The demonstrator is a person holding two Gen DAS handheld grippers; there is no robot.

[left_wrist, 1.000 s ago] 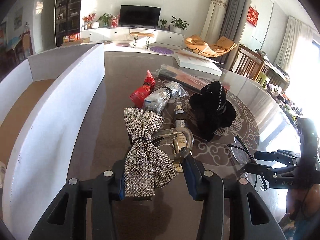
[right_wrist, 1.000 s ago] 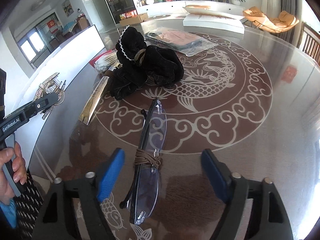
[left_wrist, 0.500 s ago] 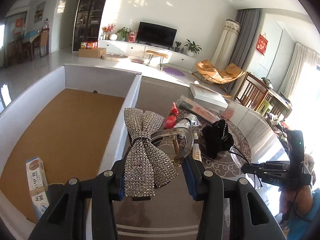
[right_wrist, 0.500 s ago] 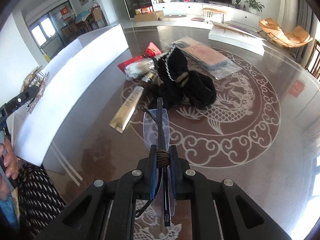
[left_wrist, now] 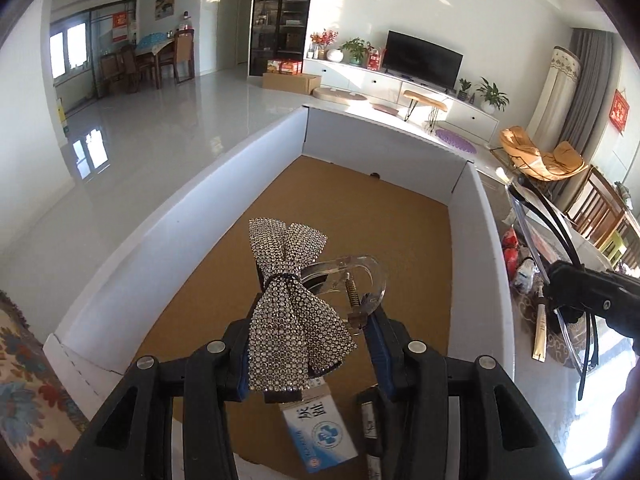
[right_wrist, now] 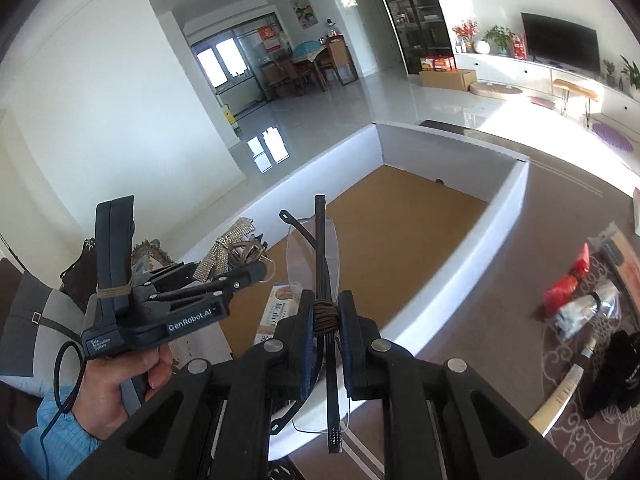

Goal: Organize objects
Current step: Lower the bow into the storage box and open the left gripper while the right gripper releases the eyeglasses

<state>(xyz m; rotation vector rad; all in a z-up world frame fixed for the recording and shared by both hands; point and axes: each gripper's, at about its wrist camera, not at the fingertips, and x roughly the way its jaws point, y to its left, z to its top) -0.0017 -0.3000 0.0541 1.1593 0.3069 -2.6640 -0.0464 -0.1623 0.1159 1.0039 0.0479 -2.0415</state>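
Note:
My left gripper (left_wrist: 308, 340) is shut on a rhinestone bow hair clip (left_wrist: 290, 304) with a clear plastic claw, held above the brown floor of a white-walled box (left_wrist: 486, 248). My right gripper (right_wrist: 325, 320) is shut on folded clear glasses (right_wrist: 316, 256) bound with a brown band, held over the box's near wall (right_wrist: 472, 256). The left gripper and bow also show in the right wrist view (right_wrist: 224, 256). The right gripper with the glasses shows at the right of the left wrist view (left_wrist: 560, 292).
A small blue-and-white carton (left_wrist: 320, 432) and a dark tube (left_wrist: 370, 424) lie in the box's near end. On the patterned table right of the box lie a red packet (right_wrist: 568, 280), a clear bag (right_wrist: 588, 308), a black cloth item (right_wrist: 616, 368) and a cream tube (right_wrist: 560, 396).
Both grippers moved left from over the table to the box. The left one now holds the bow over the box's floor. The right one closed on the glasses, lifted them and carried them to the box.

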